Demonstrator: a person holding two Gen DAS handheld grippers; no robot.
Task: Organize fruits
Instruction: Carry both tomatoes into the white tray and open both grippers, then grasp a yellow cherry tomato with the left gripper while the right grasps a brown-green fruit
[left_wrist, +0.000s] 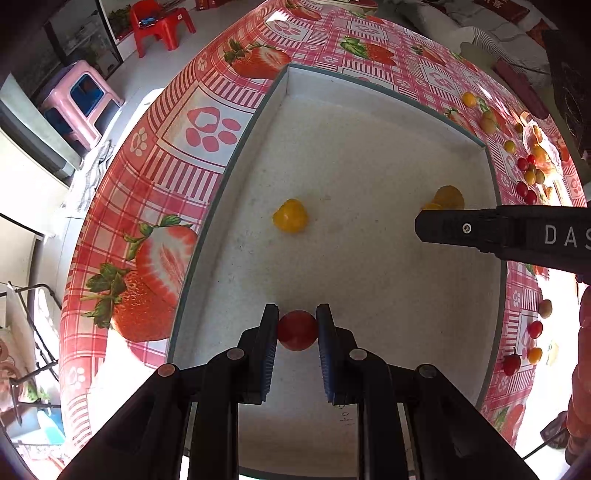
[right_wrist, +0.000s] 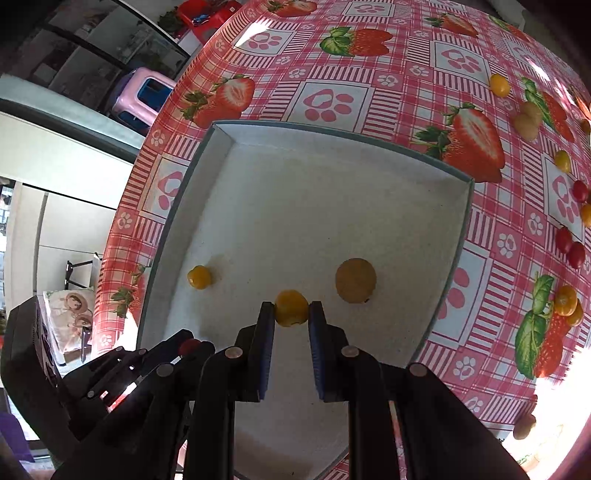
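Observation:
My left gripper (left_wrist: 297, 314) is shut on a red cherry tomato (left_wrist: 297, 330) and hangs over the near part of a white tray (left_wrist: 351, 147) with a teal rim. A yellow tomato (left_wrist: 290, 216) lies on the tray floor further in. From the right, my right gripper (left_wrist: 419, 225) reaches over the tray, half hiding an orange fruit (left_wrist: 448, 197). In the right wrist view, my right gripper (right_wrist: 291, 308) is shut on a yellow tomato (right_wrist: 291, 310) just above the tray (right_wrist: 314, 184). A pale orange round fruit (right_wrist: 355, 280) and a small yellow tomato (right_wrist: 199, 277) lie in the tray. The left gripper (right_wrist: 186, 347) shows at lower left.
Several loose red and yellow tomatoes (left_wrist: 528, 173) (right_wrist: 570, 243) lie on the strawberry-print tablecloth (right_wrist: 369, 92) right of the tray. The table edge curves along the left. A pink stool (left_wrist: 81, 99) and a red stool (left_wrist: 159, 22) stand on the floor beyond it.

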